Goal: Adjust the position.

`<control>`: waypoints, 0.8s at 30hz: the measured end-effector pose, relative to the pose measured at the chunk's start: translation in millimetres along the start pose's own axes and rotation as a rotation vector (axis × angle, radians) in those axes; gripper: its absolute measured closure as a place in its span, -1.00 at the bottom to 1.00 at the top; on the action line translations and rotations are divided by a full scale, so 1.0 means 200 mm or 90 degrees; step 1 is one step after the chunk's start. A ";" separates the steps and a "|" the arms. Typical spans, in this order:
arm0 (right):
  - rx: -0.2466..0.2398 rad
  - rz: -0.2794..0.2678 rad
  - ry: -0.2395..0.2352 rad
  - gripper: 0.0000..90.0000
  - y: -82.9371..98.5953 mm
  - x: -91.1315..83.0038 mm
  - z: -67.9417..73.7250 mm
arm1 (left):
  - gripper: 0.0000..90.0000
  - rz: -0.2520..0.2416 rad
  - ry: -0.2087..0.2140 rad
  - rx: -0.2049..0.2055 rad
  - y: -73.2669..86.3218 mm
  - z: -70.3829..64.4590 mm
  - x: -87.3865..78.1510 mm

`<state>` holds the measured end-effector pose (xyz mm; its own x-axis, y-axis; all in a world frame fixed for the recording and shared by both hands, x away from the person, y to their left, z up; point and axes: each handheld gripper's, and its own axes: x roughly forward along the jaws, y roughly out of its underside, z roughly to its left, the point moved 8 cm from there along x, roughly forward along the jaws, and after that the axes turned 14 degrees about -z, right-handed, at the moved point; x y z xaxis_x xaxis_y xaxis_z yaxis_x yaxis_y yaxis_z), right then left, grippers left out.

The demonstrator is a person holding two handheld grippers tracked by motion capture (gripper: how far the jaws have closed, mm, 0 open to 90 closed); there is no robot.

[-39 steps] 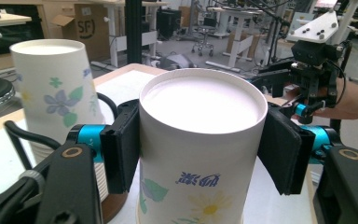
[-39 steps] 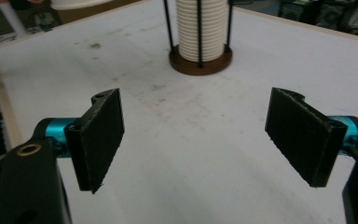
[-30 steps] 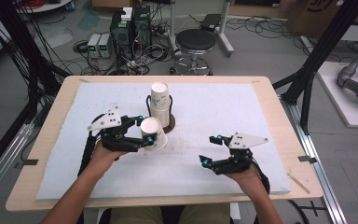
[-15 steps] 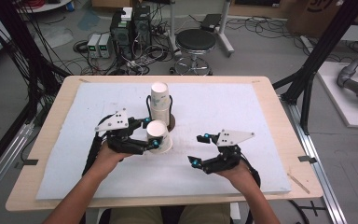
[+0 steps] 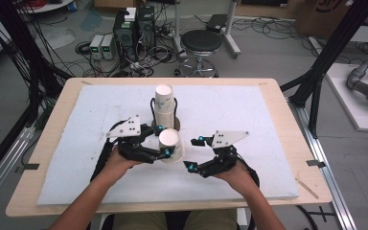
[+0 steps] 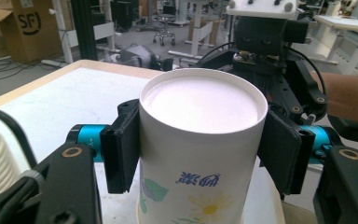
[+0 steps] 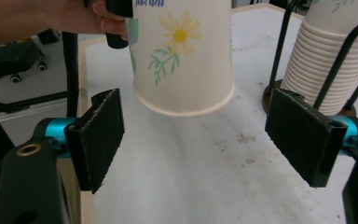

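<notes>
Tongs in the person's left hand, the left tongs (image 5: 164,142), are clenched on an upturned paper cup (image 5: 171,144): in the left gripper view each black pad presses a side of the cup (image 6: 200,140), whose flat base faces up and whose printed flowers hang upside down. The right tongs (image 5: 193,153) stand wide apart and grip nothing; in the right gripper view the pads sit well clear on either side of the cup (image 7: 182,56), whose open rim hangs above the surface without touching it.

A white mat (image 5: 249,115) covers most of the wooden tabletop (image 5: 287,120) and carries small brown specks. A stack of paper cups (image 5: 165,106) stands in a black wire holder (image 5: 154,111) toward the middle of the far edge. Beyond the tabletop lie a round stool (image 5: 200,43), electronic boxes, loose cables on the floor and black frame posts.

The held cup is just in front of the stack, about midway between the left and right edges. It sits between the two tongs, with the right tongs close beside it and their gap facing its rim.
</notes>
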<state>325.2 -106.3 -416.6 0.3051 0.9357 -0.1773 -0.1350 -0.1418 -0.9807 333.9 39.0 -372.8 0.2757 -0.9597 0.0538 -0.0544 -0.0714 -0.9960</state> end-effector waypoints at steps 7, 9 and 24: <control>0.005 -0.007 -0.021 -0.55 0.00 0.04 0.02 | -0.20 -0.004 0.020 -0.005 0.01 -0.03 0.03; 0.008 -0.008 -0.025 -0.55 0.01 0.05 0.03 | -0.20 -0.004 0.028 -0.006 0.01 -0.04 0.04; 0.029 -0.024 -0.043 -0.53 0.03 0.08 0.03 | -0.20 -0.009 0.051 -0.014 0.04 -0.07 0.09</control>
<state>322.9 -89.5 -424.9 0.2468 0.9599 -0.1328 -0.1680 -0.0926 -0.9814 324.2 17.4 -378.7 0.1982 -0.9774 0.0741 -0.0730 -0.0901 -0.9933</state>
